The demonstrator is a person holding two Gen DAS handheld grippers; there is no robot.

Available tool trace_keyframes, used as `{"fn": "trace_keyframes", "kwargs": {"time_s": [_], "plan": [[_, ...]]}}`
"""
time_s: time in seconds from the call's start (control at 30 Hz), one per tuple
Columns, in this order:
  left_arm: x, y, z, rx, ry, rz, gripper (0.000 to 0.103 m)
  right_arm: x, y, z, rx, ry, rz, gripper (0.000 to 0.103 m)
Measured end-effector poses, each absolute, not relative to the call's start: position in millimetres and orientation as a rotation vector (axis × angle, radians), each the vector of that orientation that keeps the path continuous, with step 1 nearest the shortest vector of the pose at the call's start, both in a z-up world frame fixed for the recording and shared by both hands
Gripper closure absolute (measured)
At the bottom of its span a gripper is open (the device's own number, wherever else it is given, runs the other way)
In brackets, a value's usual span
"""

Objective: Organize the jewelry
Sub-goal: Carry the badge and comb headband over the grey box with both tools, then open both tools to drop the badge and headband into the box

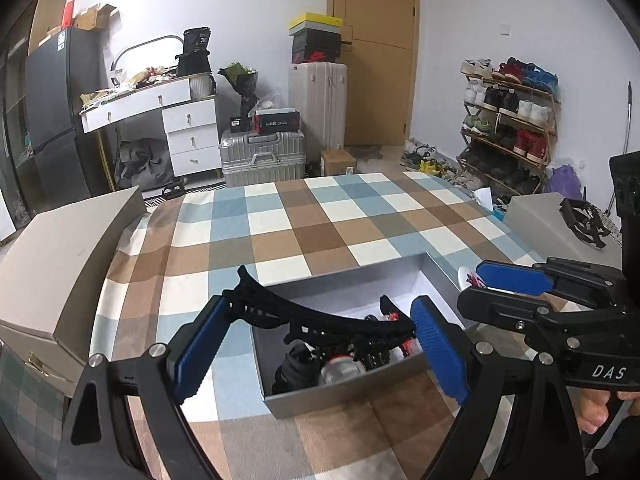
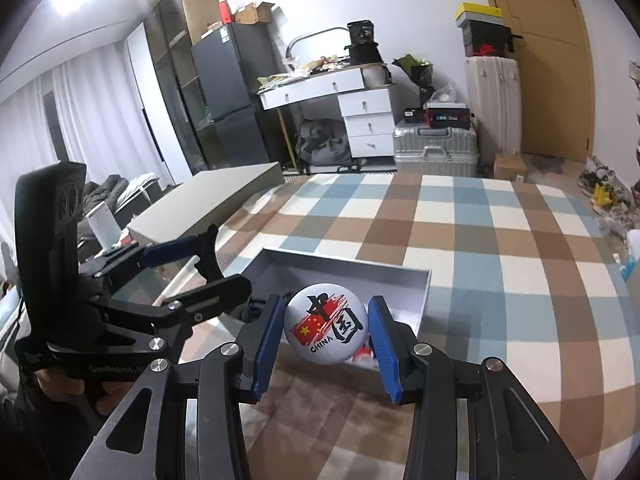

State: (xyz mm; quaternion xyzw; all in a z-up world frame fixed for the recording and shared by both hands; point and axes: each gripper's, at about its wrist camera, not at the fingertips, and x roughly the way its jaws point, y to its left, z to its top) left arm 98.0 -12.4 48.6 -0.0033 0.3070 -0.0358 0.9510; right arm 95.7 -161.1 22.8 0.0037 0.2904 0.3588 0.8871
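Both wrist views closely overlook the open box (image 1: pixel 340 400) (image 2: pixel 424 292).

Beyond the open grey box (image 1: pixel 436 276), toward the upper centre of the left wrist view, the checked bench (image 1: pixel 320 224) lies bare. At far left a closed beige box (image 1: pixel 60 256) blocks the edge. Inside the open box, dark items (image 1: pixel 304 364) crowd its lower left corner.
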Motion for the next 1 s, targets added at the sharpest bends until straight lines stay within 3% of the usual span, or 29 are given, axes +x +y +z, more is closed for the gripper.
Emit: {"fn": "trace_keyframes", "kwargs": {"time_s": [1.0], "plan": [[129,-12,32,0.001,0.663,-0.024,0.015,136,-144,16,0.012,0.653,0.728,0.060]]}}
